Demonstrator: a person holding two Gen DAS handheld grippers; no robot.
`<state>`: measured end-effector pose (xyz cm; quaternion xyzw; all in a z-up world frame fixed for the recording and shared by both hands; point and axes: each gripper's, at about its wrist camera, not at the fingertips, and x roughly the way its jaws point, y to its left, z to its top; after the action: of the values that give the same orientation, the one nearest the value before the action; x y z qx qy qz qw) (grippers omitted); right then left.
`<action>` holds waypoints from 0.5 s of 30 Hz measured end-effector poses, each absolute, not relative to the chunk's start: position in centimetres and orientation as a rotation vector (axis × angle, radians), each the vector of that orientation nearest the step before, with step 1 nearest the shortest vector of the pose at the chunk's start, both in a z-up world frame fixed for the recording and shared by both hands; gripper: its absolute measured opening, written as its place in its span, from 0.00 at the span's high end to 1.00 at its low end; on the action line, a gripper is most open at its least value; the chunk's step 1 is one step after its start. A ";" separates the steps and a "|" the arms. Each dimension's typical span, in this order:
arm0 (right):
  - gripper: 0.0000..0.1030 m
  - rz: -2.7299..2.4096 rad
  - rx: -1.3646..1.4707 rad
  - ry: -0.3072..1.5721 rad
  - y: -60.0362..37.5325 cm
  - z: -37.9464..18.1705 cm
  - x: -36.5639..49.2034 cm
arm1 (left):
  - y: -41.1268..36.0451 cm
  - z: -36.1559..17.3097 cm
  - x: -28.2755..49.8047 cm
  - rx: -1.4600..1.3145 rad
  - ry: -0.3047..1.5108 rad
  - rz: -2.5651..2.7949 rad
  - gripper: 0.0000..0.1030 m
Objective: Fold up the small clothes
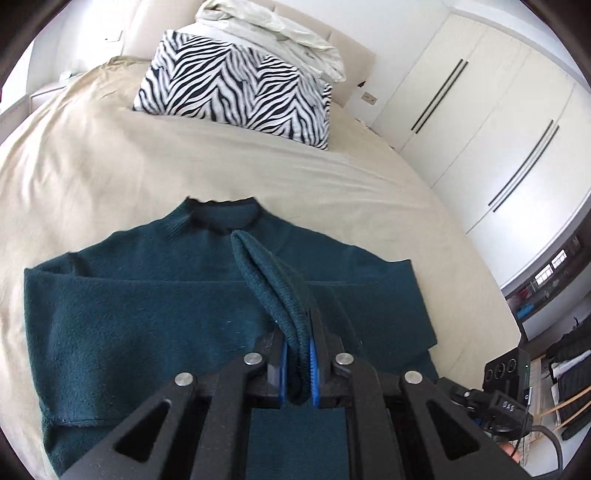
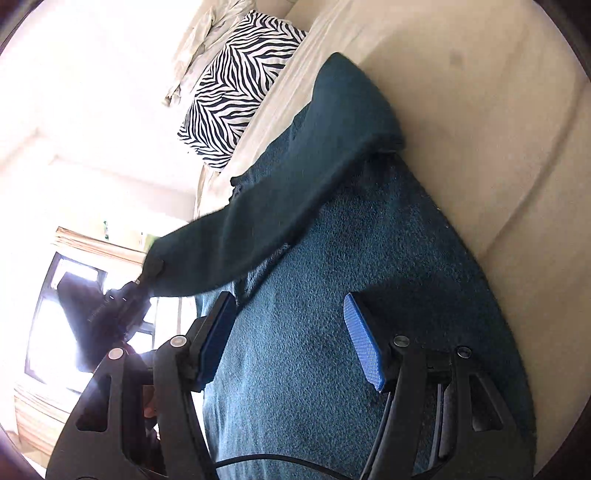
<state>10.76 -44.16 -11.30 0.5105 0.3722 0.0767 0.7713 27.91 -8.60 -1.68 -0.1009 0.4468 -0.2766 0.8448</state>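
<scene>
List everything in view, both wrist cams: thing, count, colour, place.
sweater: 1, dark teal, flat on the bed, one sleeve lifted
sleeve cuff: 1, teal, pinched in the left gripper
bed cover: 1, beige, under the sweater
pillow: 1, zebra black-white, head of bed
crumpled linen: 1 heap, off-white, behind pillow
wardrobe: 1, white, beside bed
left gripper: black, blue pads, jaws shut on cuff
right gripper: black, blue pads, jaws open over the sweater

Sweater [image 1: 147, 314] lies on bed [image 1: 110, 166], pillow [image 1: 236, 85] behind it
</scene>
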 end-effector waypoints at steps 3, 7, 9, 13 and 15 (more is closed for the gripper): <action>0.42 0.148 1.183 0.791 -44.9 -11.6 11.6 | -6.1 -4.5 28.8 -0.249 0.970 -0.522 0.90; 0.40 0.129 1.277 0.761 -45.9 -12.2 13.0 | -4.4 -6.8 29.2 -0.283 0.975 -0.477 0.90; 0.40 0.105 1.322 0.752 -46.6 -12.8 13.4 | -3.6 -7.1 29.4 -0.310 0.963 -0.462 0.90; 0.40 0.044 1.402 0.711 -47.9 -13.2 14.8 | -1.9 -6.8 29.7 -0.372 0.914 -0.424 0.90; 0.40 0.026 1.445 0.681 -48.5 -13.3 16.0 | -1.2 -6.9 30.1 -0.402 0.910 -0.411 0.90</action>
<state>15.96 -48.47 -13.31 0.6480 0.3054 0.0116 0.6976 30.10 -1.25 -6.94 -0.1916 0.4335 -0.1957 0.8585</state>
